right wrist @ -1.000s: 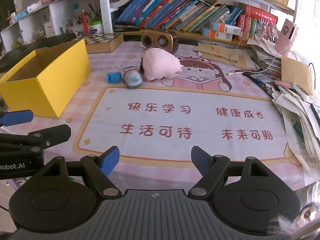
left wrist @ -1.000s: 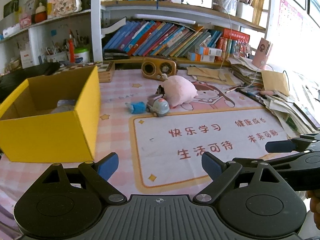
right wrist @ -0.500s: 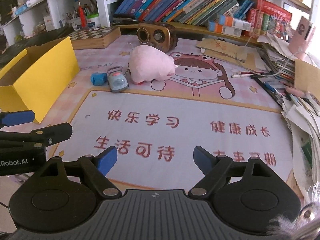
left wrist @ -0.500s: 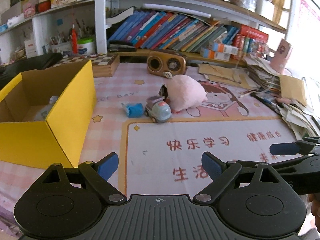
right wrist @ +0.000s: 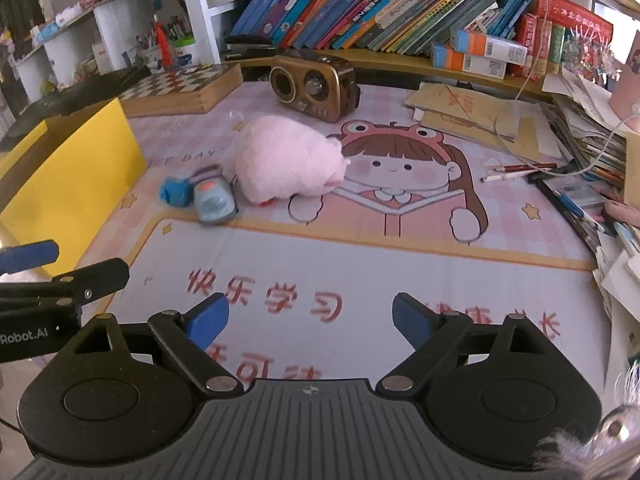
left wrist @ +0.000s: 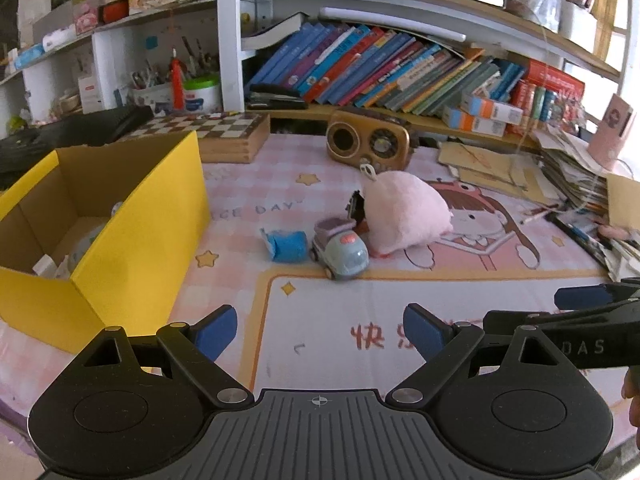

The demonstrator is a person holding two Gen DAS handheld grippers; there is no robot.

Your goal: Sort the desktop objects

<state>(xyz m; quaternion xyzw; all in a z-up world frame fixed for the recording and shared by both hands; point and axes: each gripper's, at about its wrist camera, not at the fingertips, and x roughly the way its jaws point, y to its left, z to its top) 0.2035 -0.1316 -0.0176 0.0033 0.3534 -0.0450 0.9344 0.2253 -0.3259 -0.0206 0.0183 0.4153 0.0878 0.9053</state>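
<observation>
A pink plush toy (left wrist: 404, 216) lies on the printed desk mat (left wrist: 440, 312), with a small grey-blue toy car (left wrist: 342, 252) and a blue roll-shaped object (left wrist: 286, 245) just left of it. They also show in the right wrist view: plush (right wrist: 288, 160), car (right wrist: 212, 200), blue object (right wrist: 174, 191). A yellow cardboard box (left wrist: 132, 236) stands open at the left with several items inside. My left gripper (left wrist: 320, 330) is open and empty, short of the car. My right gripper (right wrist: 310, 318) is open and empty over the mat.
A brown retro radio (left wrist: 368, 144) and a chessboard box (left wrist: 224, 134) stand behind the toys. Shelves of books (left wrist: 400, 68) line the back. Piles of papers and pens (right wrist: 588, 168) crowd the right edge.
Both grippers have moved forward toward the toys, which now look larger and nearer. Both stay open and empty. The toys have not moved.
</observation>
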